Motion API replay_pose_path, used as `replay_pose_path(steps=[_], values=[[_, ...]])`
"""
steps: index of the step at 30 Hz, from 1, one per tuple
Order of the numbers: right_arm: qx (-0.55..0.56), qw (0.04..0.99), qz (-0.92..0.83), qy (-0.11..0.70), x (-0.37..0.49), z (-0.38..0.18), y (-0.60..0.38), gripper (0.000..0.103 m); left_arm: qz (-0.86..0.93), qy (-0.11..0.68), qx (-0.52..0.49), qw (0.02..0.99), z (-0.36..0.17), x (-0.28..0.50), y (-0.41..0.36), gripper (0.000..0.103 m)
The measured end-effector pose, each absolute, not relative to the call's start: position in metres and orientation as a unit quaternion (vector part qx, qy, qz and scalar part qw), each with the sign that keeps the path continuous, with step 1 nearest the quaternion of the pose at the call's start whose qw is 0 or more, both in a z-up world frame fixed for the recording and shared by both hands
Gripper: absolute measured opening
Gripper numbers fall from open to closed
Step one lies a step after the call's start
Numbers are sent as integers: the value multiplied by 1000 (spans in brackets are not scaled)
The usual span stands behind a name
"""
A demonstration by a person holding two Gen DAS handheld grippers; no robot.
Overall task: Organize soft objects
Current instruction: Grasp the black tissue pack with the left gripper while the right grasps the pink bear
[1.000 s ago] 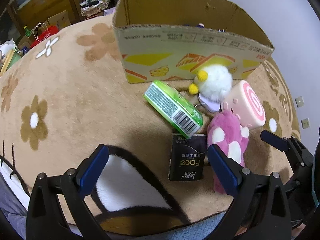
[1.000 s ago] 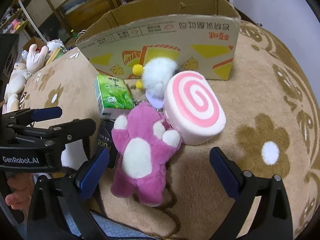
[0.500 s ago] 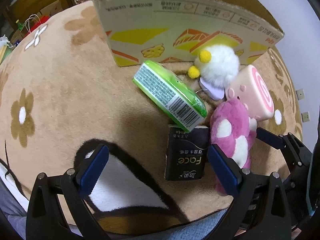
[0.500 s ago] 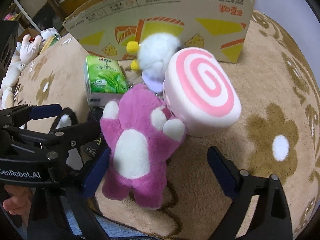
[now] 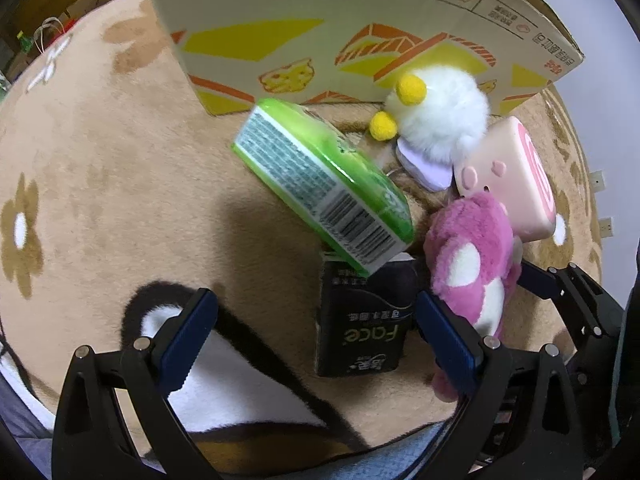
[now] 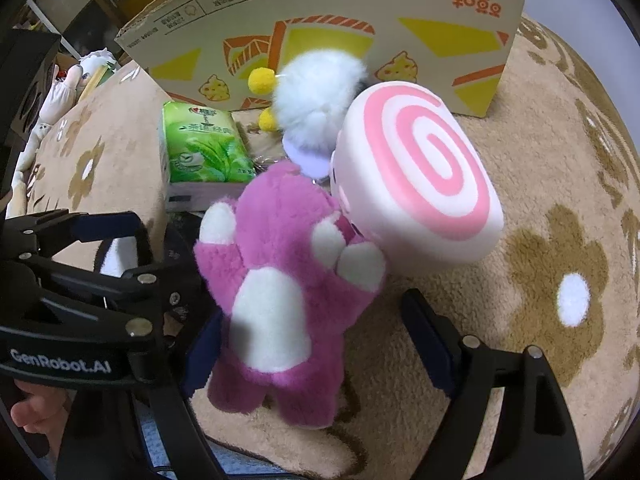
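- Your right gripper [image 6: 308, 336] points steeply down over the fuzzy magenta plush bear with white patches [image 6: 280, 280]. Its jaws have just been closing and now straddle the bear's lower body; you cannot tell from either view whether the blue pads already press the fur.
- Your left gripper [image 5: 312, 336] stands wide open with nothing held. The black tissue pack printed "Face" [image 5: 360, 320] lies between its 2 blue pads, clear of both.
- Take the printed cardboard box with yellow and orange artwork [image 6: 360, 32] as landmark. The bear lies on the tan flowered plush rug [image 6: 560, 200], in front of the box and nearest to you.
- The pink-and-white spiral swiss-roll squishy [image 6: 424, 176] rests against the bear's head, between bear and box.
- The white fluffy pom-pom toy with 2 yellow balls [image 6: 316, 100] sits just in front of the box wall, touching the squishy.
- The green plastic-wrapped tissue pack [image 5: 320, 184] lies left of the pom-pom toy, in front of the box, its near end overlapping the black pack.
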State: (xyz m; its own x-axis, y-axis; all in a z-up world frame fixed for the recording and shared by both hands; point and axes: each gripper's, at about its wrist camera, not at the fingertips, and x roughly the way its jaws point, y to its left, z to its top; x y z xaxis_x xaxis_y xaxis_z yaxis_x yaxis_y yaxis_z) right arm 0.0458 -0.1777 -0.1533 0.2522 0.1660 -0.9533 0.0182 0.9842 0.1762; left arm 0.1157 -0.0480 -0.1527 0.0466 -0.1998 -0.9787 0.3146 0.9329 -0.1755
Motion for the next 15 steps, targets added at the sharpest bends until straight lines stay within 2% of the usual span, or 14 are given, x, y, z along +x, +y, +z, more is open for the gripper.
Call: replay_pose_path(steps=[5, 9, 15], values=[[71, 788, 46, 610, 46, -153, -178, 88, -176, 665, 48, 724, -155, 113, -51, 98], [57, 787, 45, 612, 43, -153, -173, 78, -170, 679, 43, 713, -165, 108, -52, 97], [51, 790, 51, 609, 41, -151, -169, 66, -162, 675, 50, 718, -170, 105, -54, 85]])
